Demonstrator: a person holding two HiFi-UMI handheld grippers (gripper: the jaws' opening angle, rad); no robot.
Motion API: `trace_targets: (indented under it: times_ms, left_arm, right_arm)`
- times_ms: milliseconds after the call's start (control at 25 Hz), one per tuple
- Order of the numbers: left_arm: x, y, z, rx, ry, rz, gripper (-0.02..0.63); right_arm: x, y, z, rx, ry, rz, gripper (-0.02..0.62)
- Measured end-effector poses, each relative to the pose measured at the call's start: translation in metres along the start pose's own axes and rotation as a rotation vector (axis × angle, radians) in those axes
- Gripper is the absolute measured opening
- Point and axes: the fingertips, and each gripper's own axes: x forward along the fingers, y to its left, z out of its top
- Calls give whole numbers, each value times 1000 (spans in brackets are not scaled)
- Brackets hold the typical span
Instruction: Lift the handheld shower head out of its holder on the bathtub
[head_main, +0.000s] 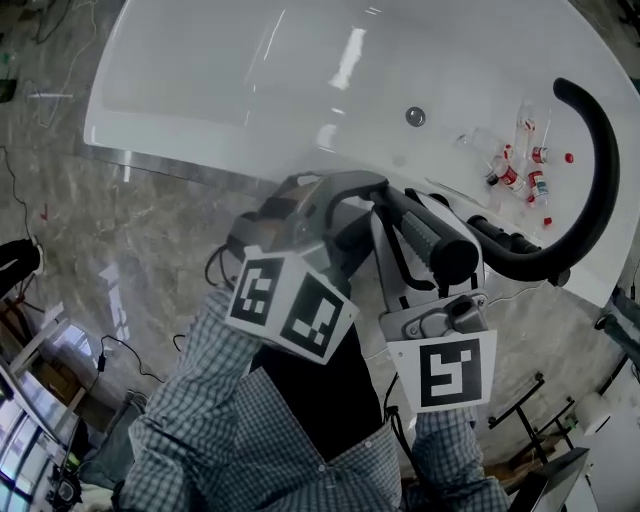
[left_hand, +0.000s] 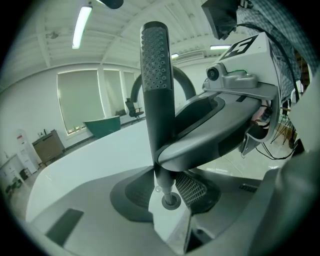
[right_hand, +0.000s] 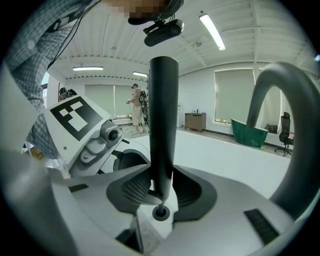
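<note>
Shower head over bathtub edge

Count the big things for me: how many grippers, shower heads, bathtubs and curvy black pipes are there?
Grippers: 2 (left gripper, right gripper)
Shower head: 1
Bathtub: 1
Curved black pipe: 1
Total: 5

Head view: shower head hides jaw tips of your left gripper, right gripper; bottles too small to read.

Blue-checked shirt sleeves; grey left gripper and right gripper, black-marked white cubes.
</note>
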Motion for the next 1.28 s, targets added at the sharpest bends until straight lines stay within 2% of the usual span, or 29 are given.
trace_targets:
  times_ms: [360,720,1280]
  left_arm:
    - [-38,1,40,13,-14,12,137]
    - [-69,5,91,70,-37,31,137]
    - [-131,-3,166,76,-60,67,138]
  right_arm:
    - [-27,10,50,-13,-36,2,130]
    - [-59,7,104,-35,-86,-31,130]
    - [-119,20,179,-94,-102,-40,130]
